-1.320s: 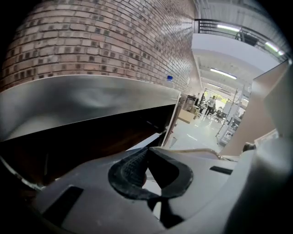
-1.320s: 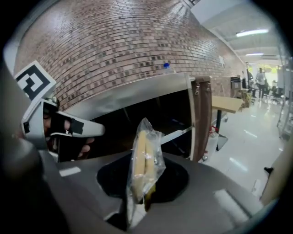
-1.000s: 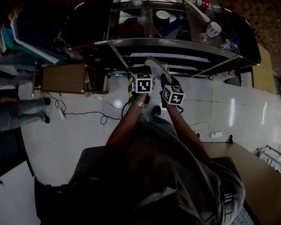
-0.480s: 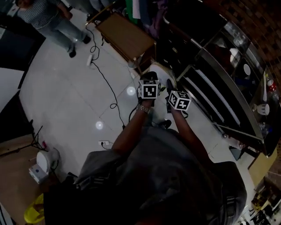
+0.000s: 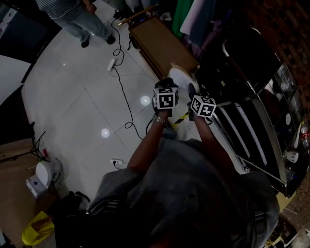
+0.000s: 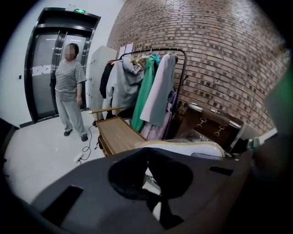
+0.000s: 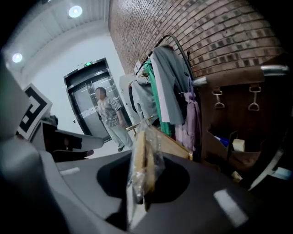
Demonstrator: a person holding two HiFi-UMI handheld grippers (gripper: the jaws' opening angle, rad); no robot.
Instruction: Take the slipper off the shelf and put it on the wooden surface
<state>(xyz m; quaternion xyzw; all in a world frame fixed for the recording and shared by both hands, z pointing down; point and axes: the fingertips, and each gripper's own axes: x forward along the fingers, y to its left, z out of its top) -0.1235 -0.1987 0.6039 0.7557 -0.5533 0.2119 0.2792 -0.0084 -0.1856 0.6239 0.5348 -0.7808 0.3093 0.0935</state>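
Observation:
A white slipper [image 5: 181, 76] with a tan rim, wrapped in clear plastic, hangs in the air between my two grippers. My right gripper [image 5: 192, 91] is shut on it: in the right gripper view the slipper [image 7: 143, 160] stands edge-on between the jaws. My left gripper [image 5: 168, 84] meets the slipper's other end, jaws closed together, and the slipper [image 6: 183, 148] stretches off to the right of them. The wooden surface [image 5: 162, 44], a low brown table top, lies just beyond the slipper. The metal shelf [image 5: 252, 131] is off to my right.
A person [image 5: 80, 14] stands on the white tiled floor beyond the table. A clothes rack [image 6: 151, 87] with hanging garments stands against the brick wall behind the table. A black cable [image 5: 123, 92] and power strip trail across the floor.
The view has swung from the metal shelf round to the wooden table. Both grippers have carried the slipper away from the shelf, and it now hangs near the table's near end.

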